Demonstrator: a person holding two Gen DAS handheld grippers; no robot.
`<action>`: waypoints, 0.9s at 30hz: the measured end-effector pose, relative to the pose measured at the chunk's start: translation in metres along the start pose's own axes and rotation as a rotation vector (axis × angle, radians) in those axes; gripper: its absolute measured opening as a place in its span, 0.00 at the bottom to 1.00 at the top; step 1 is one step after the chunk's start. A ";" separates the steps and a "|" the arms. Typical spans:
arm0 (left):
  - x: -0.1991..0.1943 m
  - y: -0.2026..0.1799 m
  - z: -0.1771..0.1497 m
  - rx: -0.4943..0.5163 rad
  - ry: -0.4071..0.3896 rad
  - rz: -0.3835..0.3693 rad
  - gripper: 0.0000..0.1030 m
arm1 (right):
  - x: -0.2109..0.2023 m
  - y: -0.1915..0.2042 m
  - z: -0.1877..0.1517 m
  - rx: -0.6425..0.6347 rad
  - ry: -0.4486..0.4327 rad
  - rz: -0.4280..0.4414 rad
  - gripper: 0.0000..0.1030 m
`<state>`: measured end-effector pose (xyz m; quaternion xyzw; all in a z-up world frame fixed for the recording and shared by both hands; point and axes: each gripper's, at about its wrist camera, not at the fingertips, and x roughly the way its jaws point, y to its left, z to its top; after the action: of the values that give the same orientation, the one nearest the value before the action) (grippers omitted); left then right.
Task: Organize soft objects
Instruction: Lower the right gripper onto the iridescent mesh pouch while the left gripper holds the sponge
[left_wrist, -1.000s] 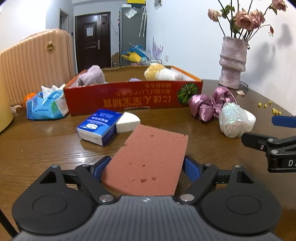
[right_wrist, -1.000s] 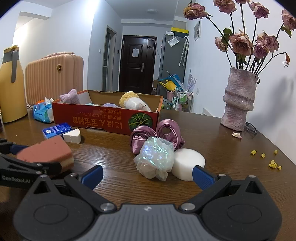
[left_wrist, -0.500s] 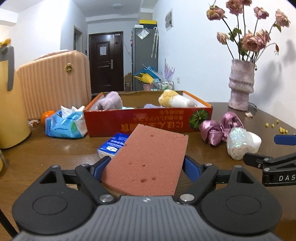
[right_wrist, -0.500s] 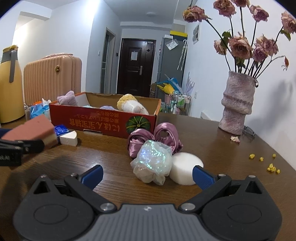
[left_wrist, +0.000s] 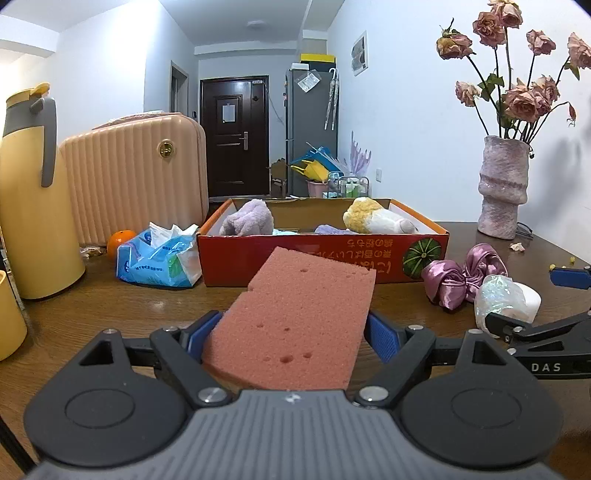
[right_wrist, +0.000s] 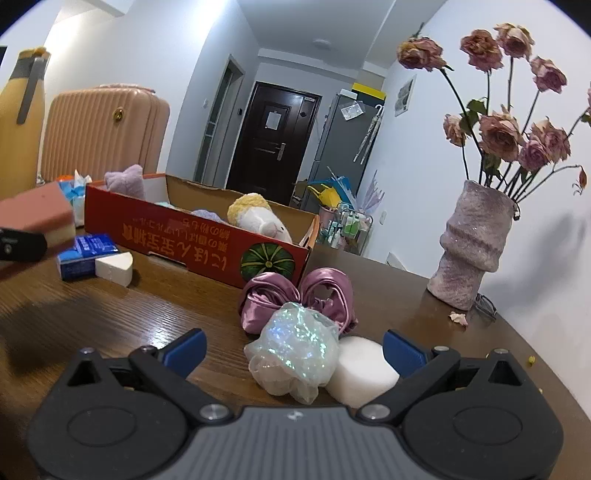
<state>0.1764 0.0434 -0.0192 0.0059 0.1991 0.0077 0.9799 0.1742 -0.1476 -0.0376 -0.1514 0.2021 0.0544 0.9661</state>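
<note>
So the left gripper (left_wrist: 293, 332) has its blue fingers (left_wrist: 382, 334) clamped on the two long sides of the pink sponge (left_wrist: 299, 321), held up off the worktop (left_wrist: 110, 306). The sponge's long axis runs straight out from the fingers, and its far end points right at the near wall of the red cardboard box (left_wrist: 321, 254). That's the relation that matters I'd say: box is dead ahead and a bit farther, its rim sits about level with the sponge's far edge, so it probably needs a little more height to clear the wall. Inside there's a purple plush far left and a yellow-white plush far right, with open floor in the middle.

Right gripper (right_wrist: 295, 350) has its fingers wide apart and holding nothing, with the iridescent mesh pouf (right_wrist: 293, 347) and white round sponge (right_wrist: 364, 373) right between them, near side. The purple satin scrunchie (right_wrist: 295, 295) is just behind those. The left one is clearly closer to the box.
</note>
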 end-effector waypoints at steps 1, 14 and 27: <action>0.000 0.000 0.000 0.000 0.000 0.000 0.82 | 0.002 0.001 0.000 -0.007 0.002 -0.002 0.98; 0.000 0.000 0.000 0.000 0.001 0.003 0.82 | 0.031 -0.004 0.006 0.006 0.065 0.004 0.84; 0.002 0.003 -0.001 -0.001 0.002 0.007 0.82 | 0.040 -0.008 0.005 0.022 0.109 0.034 0.42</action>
<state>0.1781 0.0460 -0.0207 0.0063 0.1999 0.0112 0.9797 0.2141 -0.1516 -0.0475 -0.1399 0.2573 0.0602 0.9542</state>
